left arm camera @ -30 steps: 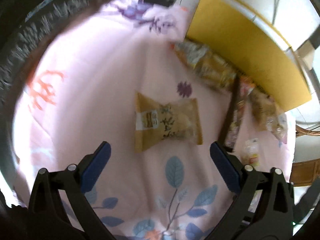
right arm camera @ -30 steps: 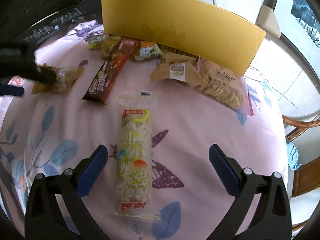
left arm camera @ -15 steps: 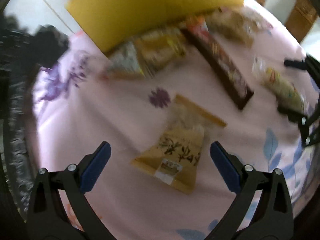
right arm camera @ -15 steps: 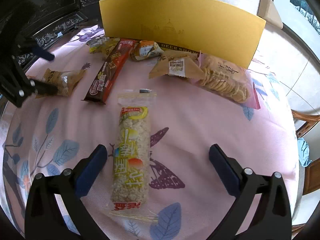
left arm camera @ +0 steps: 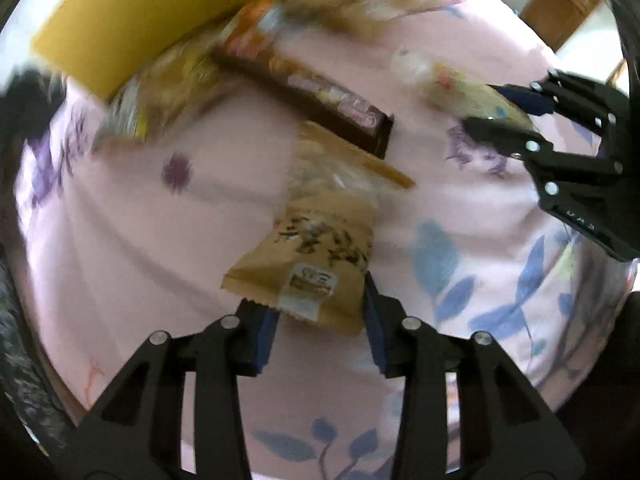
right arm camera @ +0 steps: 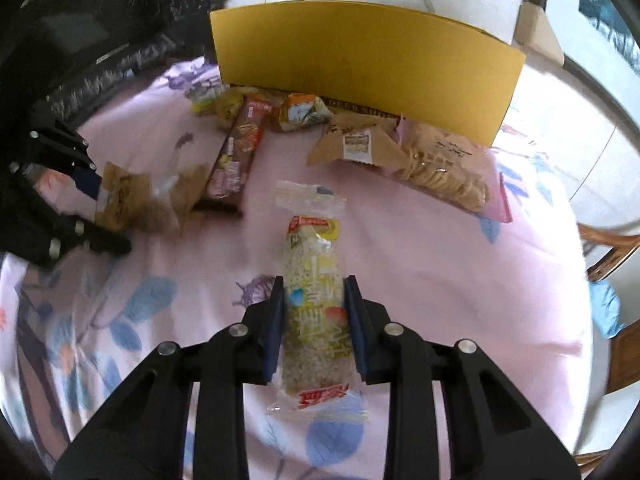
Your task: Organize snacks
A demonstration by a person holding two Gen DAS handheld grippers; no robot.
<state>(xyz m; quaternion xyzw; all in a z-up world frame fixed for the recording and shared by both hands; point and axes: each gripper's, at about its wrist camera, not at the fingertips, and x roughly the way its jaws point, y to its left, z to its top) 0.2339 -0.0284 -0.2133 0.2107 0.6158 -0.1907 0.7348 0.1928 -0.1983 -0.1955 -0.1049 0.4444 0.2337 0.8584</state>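
Two grippers clamp snacks on a pink floral cloth.
At left, the left gripper pinches a tan snack packet beside the chocolate bar; at right, the right gripper squeezes a rice-cracker pack lying before the yellow box.

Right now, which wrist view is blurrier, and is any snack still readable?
Left wrist: heavy motion blur, worst at the top; the yellow box and dark bar smear, and only the tan packet in the left gripper keeps a legible label. Right wrist: mostly sharp; the rice-puff pack in the right gripper reads clearly, blur only at far left.
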